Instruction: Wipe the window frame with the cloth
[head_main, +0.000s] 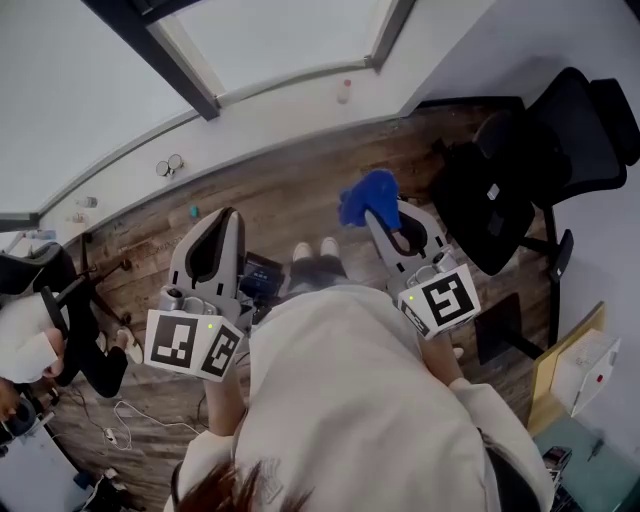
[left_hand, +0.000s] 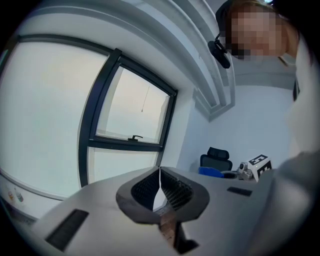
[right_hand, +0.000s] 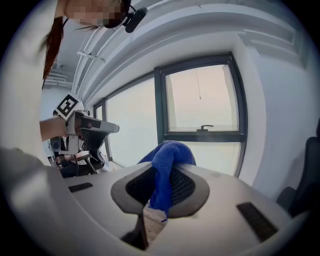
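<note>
My right gripper was clamped on the blue cloth, which bunched above its tips. My left gripper was closed, jaws together, holding nothing.

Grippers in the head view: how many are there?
2. The left gripper is left of centre, jaws together with nothing between them. The right gripper is right of centre, shut on the blue cloth. None looks hidden.
</note>
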